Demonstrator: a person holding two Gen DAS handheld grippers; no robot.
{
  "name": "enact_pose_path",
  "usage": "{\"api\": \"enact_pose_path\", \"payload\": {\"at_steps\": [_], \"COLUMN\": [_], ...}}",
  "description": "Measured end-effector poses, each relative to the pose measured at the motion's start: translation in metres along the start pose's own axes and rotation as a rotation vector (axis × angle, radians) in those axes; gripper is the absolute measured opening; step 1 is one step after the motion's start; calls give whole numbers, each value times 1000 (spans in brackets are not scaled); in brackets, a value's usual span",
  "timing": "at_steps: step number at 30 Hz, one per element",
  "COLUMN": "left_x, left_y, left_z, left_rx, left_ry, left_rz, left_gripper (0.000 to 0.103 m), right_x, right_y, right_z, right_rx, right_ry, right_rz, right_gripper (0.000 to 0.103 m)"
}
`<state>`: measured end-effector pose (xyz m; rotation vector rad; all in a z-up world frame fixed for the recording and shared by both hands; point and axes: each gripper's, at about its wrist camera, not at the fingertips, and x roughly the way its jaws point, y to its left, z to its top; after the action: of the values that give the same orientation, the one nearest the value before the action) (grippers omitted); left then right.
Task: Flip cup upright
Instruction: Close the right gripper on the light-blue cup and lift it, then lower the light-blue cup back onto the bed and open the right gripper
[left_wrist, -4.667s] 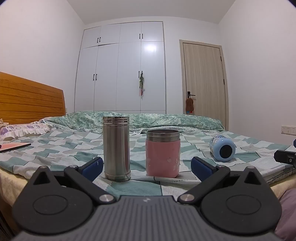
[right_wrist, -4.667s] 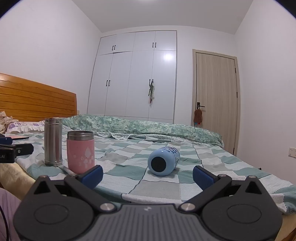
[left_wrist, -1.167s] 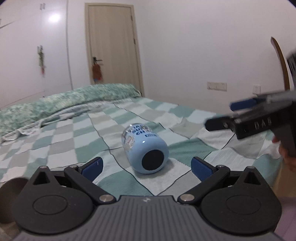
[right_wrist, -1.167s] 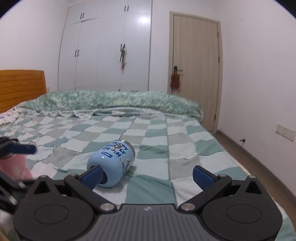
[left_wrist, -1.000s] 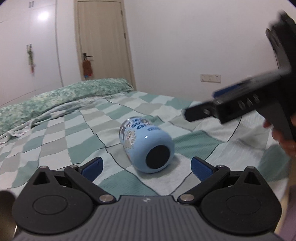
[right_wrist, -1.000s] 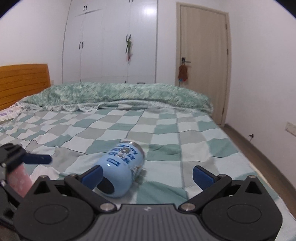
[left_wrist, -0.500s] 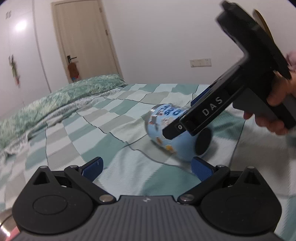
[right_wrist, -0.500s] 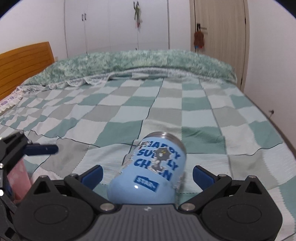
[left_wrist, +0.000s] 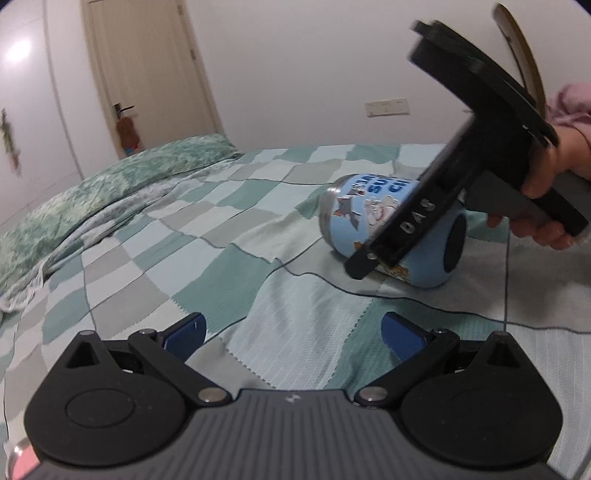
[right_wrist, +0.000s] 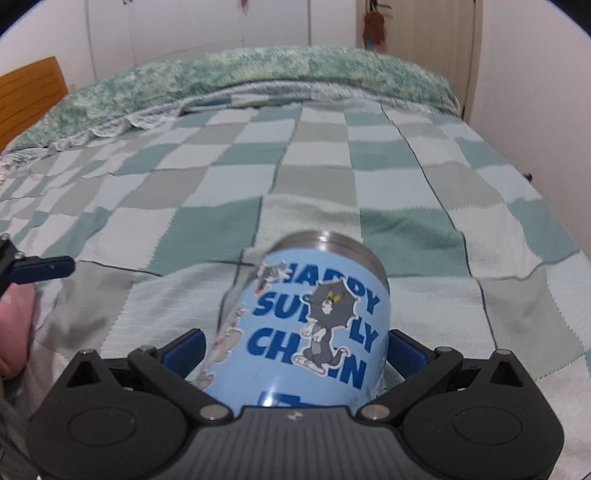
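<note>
A light blue cup (right_wrist: 314, 325) with cartoon cats and a steel rim lies on its side on the checked bedspread (right_wrist: 332, 155). My right gripper (right_wrist: 293, 350) is open with its blue pads on either side of the cup's body, the base end nearest me. In the left wrist view the same cup (left_wrist: 354, 218) lies at the right, with the right gripper's black finger (left_wrist: 413, 221) across its side. My left gripper (left_wrist: 293, 334) is open and empty, low over the bedspread, well left of the cup.
A pink cup (right_wrist: 14, 332) shows at the left edge of the right wrist view, with the left gripper's blue fingertip (right_wrist: 40, 273) above it. A green quilt (right_wrist: 258, 77) is heaped at the bed's far end. A door (left_wrist: 147, 74) and walls stand beyond.
My right gripper has come forward and down so the blue cup now sits between its open fingers. The left gripper has swung left, leaving the cup at its right.
</note>
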<state>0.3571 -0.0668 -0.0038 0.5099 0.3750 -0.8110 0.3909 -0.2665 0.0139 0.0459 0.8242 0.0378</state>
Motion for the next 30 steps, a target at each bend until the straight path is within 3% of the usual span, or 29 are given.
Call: {"api": "enact_pose_path", "payload": {"at_steps": [2,6,16,30], "left_x": [1,-1,-41,-153], "left_y": [-3,-4,-13,-67], "left_z": [0,-1,11,36], "left_rx": [18,13,-24,-81], "left_ry": [1,-2,-47,-113], "left_rz": [6,9,38,102], "left_gripper": [103,103,103,103], "right_x": [2,-1,-29,-139], "right_y": [-2,-5,-13,5], "right_z": [0,3,-3,-42], "right_rx": [20,45,124,126], "right_ry": [3,8,-11,-105], "right_rz": [13,16,54,166], "right_gripper": [102,88,86,84]}}
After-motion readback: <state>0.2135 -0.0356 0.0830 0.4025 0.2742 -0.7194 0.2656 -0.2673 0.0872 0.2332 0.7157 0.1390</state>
